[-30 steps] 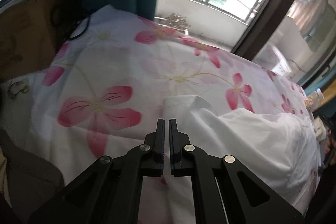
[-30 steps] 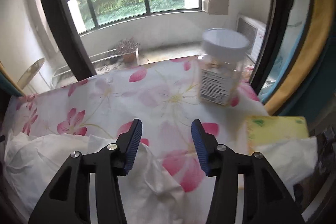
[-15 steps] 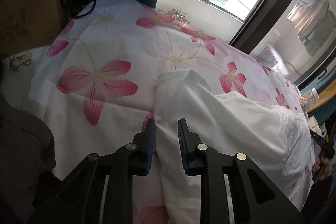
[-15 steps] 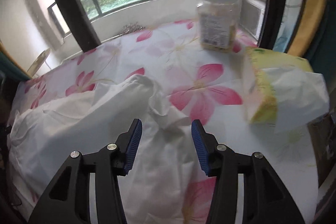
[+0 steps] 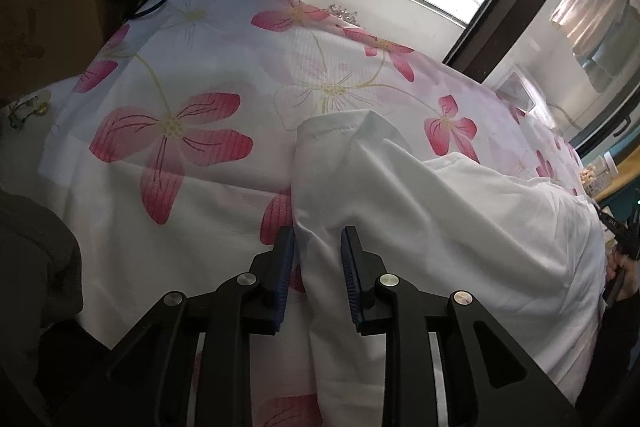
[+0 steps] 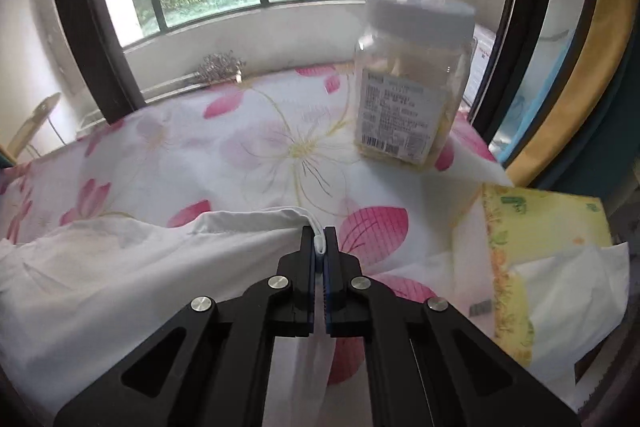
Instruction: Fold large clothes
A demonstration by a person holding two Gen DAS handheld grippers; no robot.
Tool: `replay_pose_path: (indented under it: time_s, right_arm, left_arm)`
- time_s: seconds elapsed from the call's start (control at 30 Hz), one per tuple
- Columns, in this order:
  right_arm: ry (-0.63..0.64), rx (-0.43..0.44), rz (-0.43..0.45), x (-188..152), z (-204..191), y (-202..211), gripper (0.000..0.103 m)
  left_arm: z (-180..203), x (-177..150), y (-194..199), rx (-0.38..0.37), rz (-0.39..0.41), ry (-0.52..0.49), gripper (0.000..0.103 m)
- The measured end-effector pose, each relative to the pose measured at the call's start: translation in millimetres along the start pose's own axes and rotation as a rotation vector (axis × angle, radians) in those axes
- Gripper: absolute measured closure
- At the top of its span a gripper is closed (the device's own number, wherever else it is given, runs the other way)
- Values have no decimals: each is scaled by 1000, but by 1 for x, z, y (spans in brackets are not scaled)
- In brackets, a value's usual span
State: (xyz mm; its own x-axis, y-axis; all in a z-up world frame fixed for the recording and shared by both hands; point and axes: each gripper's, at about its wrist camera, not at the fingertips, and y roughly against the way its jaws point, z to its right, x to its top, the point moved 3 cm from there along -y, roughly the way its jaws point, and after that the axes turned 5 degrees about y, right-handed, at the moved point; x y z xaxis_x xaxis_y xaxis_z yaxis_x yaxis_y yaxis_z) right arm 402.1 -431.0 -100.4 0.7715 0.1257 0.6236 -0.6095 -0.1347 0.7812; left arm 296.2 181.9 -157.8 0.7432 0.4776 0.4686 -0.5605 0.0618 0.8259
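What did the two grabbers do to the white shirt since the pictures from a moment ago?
The right gripper came down, and its jaws have just been closing; they now pinch the edge of the white shirt. The left gripper had its jaws shut; they have just been opening and now stand either side of the shirt's edge without pressing it. The jar, tissue pack and flowered sheet stayed put.

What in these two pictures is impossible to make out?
- Left wrist view: white garment, near end cut off by the bottom edge and the left tool.
- Right wrist view: jar label, blurred, unreadable.
- Right wrist view: garment part pinched in the shut right tool, hidden by its fingers.
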Motion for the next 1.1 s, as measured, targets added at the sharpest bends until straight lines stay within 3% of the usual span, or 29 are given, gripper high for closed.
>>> replay_pose_path:
  time_s: [0.2, 0.27, 0.33, 0.4, 0.6, 0.8, 0.97, 1.1]
  right_arm:
    - [3, -31, -28, -3, 1, 6, 96]
    - [4, -58, -2, -1, 2, 18, 86]
    - [2, -82, 34, 0, 2, 31, 56]
    - [-1, -101, 76, 3, -1, 51, 47]
    - [34, -51, 130, -1, -31, 91, 46]
    - [0, 40, 118, -17, -71, 97, 45]
    - [82, 127, 114, -15, -128, 96, 45]
    - [156, 184, 115, -11, -178, 91, 45]
  left_arm:
    - [10, 8, 21, 16, 69, -2, 76]
    - [17, 9, 28, -7, 89, -22, 75]
    - [20, 10, 26, -4, 85, -49, 75]
    - [17, 11, 19, 0, 69, -42, 75]
    - [6, 19, 0, -7, 47, -40, 75]
    - [0, 27, 3, 41, 78, -26, 75]
    - [49, 27, 40, -96, 175, -89, 75]
    - [108, 17, 57, -250, 191, -167, 75]
